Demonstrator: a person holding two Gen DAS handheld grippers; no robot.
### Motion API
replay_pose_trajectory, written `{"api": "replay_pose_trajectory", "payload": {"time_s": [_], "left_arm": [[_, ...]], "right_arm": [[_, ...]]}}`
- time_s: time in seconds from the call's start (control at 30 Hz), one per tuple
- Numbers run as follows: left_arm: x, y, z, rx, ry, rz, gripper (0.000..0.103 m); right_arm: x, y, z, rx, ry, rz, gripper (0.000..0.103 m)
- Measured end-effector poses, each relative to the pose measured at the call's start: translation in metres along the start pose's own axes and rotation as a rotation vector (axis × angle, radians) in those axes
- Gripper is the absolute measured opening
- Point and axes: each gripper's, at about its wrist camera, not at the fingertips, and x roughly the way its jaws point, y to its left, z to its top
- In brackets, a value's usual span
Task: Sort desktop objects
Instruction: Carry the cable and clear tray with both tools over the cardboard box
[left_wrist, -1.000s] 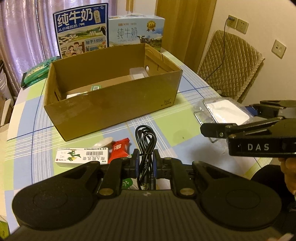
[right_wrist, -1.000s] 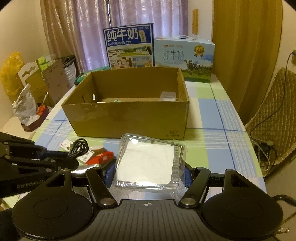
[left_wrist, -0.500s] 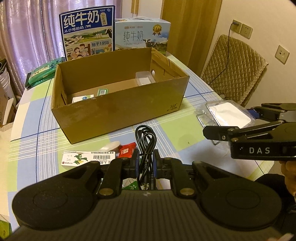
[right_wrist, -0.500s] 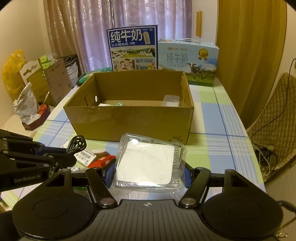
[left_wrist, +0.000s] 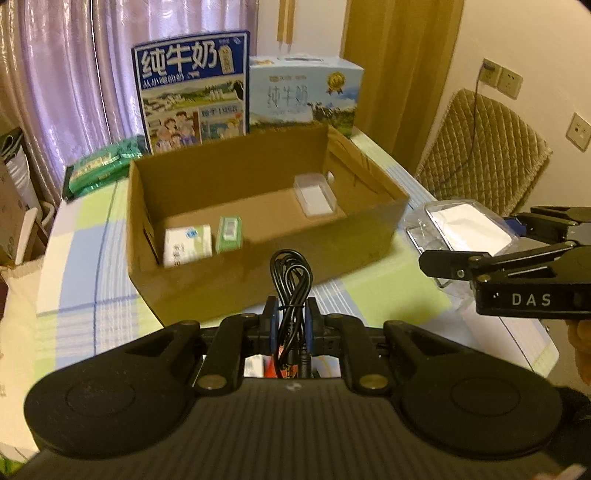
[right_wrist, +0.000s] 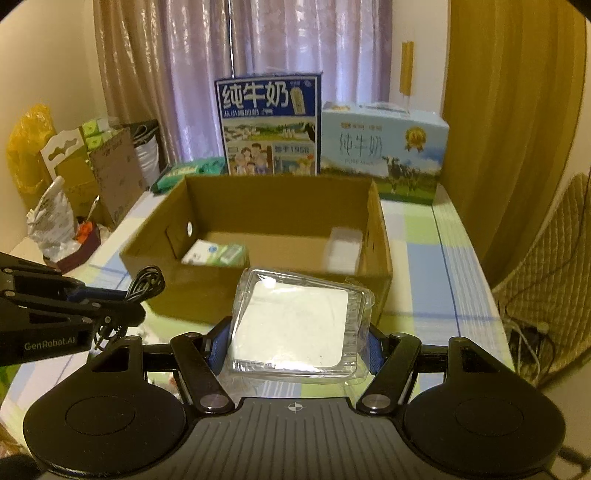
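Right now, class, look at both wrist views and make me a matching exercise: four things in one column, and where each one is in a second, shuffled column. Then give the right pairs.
Things:
1. black coiled cable
2. clear plastic container
3. small green box
4. blue milk carton

Places:
A. standing on the table behind the cardboard box
B. held in the right gripper
C. lying inside the cardboard box, near its left end
D. held in the left gripper

Pairs: 1-D, 2-B, 3-C, 4-A
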Motion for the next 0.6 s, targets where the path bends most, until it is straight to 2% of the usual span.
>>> {"api": "replay_pose_trajectory", "payload": {"time_s": [0.3,0.6], "left_arm": [[0.019,0.034,0.059,-0.018,-0.034,0.033,0.011],[0.061,0.058,0.085,-0.054,-0.019,0.047,0.011]], "right_arm": [[0.031,-0.006,0.05,-0.027,-0.036,0.004,0.065],[0.077,-0.017,0.086,0.01,-0.038,0.024,0.065]]}}
